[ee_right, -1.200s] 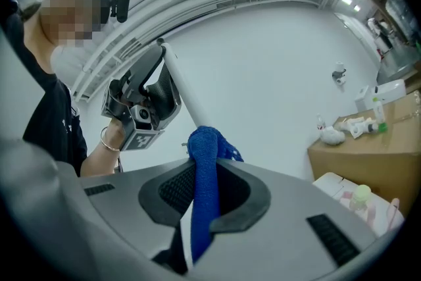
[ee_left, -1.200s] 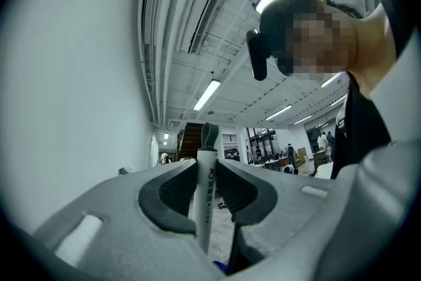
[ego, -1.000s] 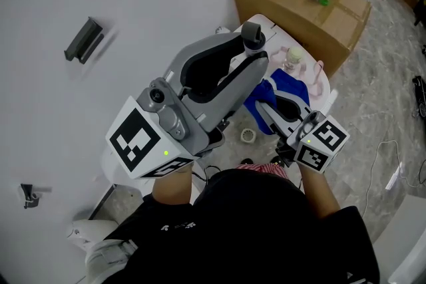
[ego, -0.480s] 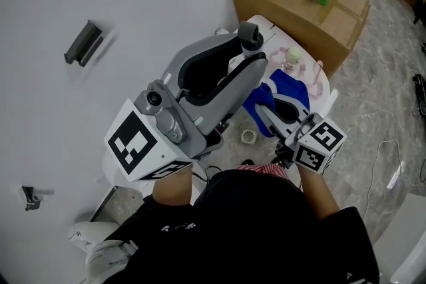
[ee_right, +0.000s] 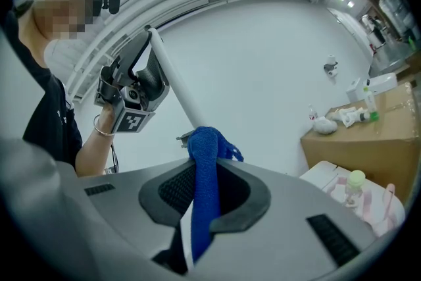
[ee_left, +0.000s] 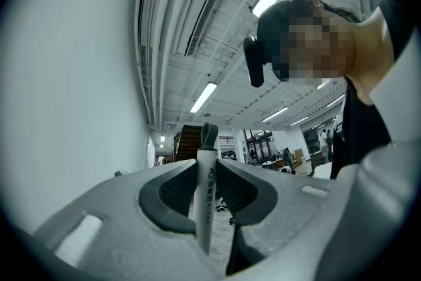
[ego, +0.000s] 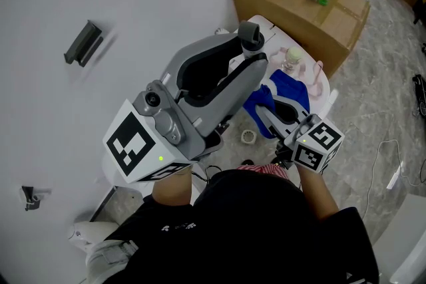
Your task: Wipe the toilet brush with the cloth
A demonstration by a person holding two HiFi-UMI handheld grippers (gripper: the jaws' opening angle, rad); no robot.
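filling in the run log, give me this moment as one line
left gripper: shut on brush | right gripper: shut on cloth | cloth: up at brush shaft, contact unclear

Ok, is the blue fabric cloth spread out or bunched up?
Bunched up: the blue fabric cloth stands as a narrow wad clamped in the right gripper.
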